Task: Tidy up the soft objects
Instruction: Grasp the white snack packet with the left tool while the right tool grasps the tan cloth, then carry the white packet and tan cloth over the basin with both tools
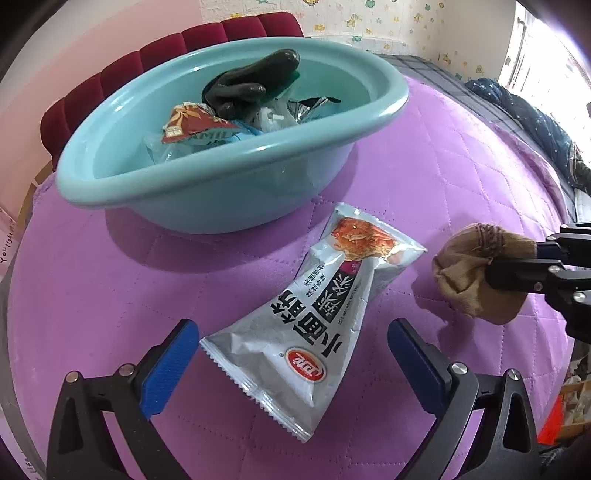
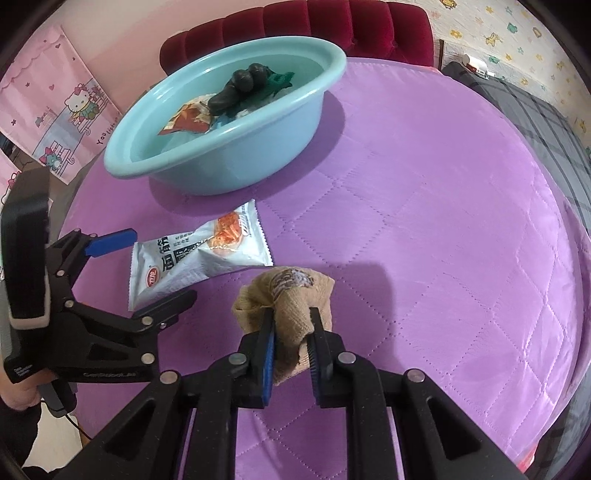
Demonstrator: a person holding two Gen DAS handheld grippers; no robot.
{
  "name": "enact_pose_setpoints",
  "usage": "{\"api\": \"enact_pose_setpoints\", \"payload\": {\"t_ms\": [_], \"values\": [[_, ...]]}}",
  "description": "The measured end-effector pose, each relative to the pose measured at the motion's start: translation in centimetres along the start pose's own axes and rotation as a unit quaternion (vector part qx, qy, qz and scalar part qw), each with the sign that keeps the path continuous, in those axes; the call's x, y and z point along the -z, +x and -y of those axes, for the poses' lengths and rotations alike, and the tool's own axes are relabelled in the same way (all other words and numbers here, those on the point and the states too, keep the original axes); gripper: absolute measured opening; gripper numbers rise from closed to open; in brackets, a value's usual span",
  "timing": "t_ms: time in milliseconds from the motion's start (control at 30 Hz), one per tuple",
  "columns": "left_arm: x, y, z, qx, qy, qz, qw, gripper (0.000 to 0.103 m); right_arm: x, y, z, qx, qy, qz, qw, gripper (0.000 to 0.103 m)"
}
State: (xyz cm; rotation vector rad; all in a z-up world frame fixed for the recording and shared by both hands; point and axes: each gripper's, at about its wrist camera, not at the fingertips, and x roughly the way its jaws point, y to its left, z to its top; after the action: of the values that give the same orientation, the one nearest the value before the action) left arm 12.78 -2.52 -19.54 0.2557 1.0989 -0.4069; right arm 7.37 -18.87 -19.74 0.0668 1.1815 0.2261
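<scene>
A silver snack packet lies on the purple quilt, also seen in the right wrist view. My left gripper is open, its blue-padded jaws on either side of the packet's near end; it also shows in the right wrist view. My right gripper is shut on a rolled tan sock, held just above the quilt to the right of the packet; the sock shows in the left wrist view too. A light blue basin behind holds a dark glove and several packets.
The purple quilt covers a round surface. A red tufted headboard stands behind the basin. Pink posters hang at left. Dark bedding lies at the far right.
</scene>
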Motion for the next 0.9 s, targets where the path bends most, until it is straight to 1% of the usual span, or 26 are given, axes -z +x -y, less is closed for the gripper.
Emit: {"api": "enact_pose_setpoints", "payload": {"t_ms": [33, 100, 133, 200, 300, 333, 367, 433, 467, 600, 800, 900], "values": [[-0.1, 0.1, 0.1, 0.001, 0.000, -0.002, 1.0000, 0.102, 0.0, 0.0, 0.1, 0.000, 0.000, 0.000, 1.000, 0.016], [0.0, 0.2, 0.3, -0.002, 0.004, -0.004, 1.0000, 0.091, 0.2, -0.1, 0.3, 0.000, 0.002, -0.001, 1.000, 0.016], [0.0, 0.2, 0.4, -0.004, 0.007, -0.006, 0.9999, 0.079, 0.2, -0.1, 0.4, -0.001, 0.002, -0.002, 1.000, 0.016], [0.2, 0.3, 0.5, 0.001, 0.004, -0.012, 0.9999, 0.078, 0.3, -0.1, 0.6, -0.002, 0.004, -0.004, 1.000, 0.016], [0.3, 0.1, 0.9, 0.010, -0.001, -0.013, 0.9999, 0.070, 0.3, -0.1, 0.9, -0.004, 0.008, -0.008, 1.000, 0.016], [0.4, 0.0, 1.0, 0.012, -0.003, -0.015, 0.9998, 0.064, 0.3, -0.2, 0.9, -0.005, 0.007, -0.009, 1.000, 0.016], [0.5, -0.1, 0.9, 0.019, -0.009, -0.013, 0.9997, 0.042, 0.1, 0.2, 0.8, -0.005, 0.006, -0.010, 1.000, 0.016], [0.6, -0.4, 0.8, 0.025, -0.028, -0.014, 0.9992, 0.041, -0.2, 0.4, 0.6, -0.007, 0.002, -0.012, 1.000, 0.016], [0.6, -0.3, 0.9, 0.025, -0.027, -0.019, 0.9991, 0.041, -0.4, 0.6, 0.4, -0.007, 0.001, -0.013, 1.000, 0.016], [1.2, -1.2, 1.3, 0.030, -0.043, -0.016, 0.9985, 0.040, -0.6, 0.3, 0.4, -0.012, -0.004, -0.016, 1.000, 0.016], [2.2, -2.4, 2.1, 0.027, -0.053, -0.012, 0.9982, 0.040, -1.0, 0.0, 0.5, -0.015, -0.013, -0.014, 1.000, 0.016], [2.6, -3.8, 2.4, 0.024, -0.054, -0.010, 0.9982, 0.040, -1.1, -0.2, 0.5, -0.017, -0.017, -0.012, 1.000, 0.016]]}}
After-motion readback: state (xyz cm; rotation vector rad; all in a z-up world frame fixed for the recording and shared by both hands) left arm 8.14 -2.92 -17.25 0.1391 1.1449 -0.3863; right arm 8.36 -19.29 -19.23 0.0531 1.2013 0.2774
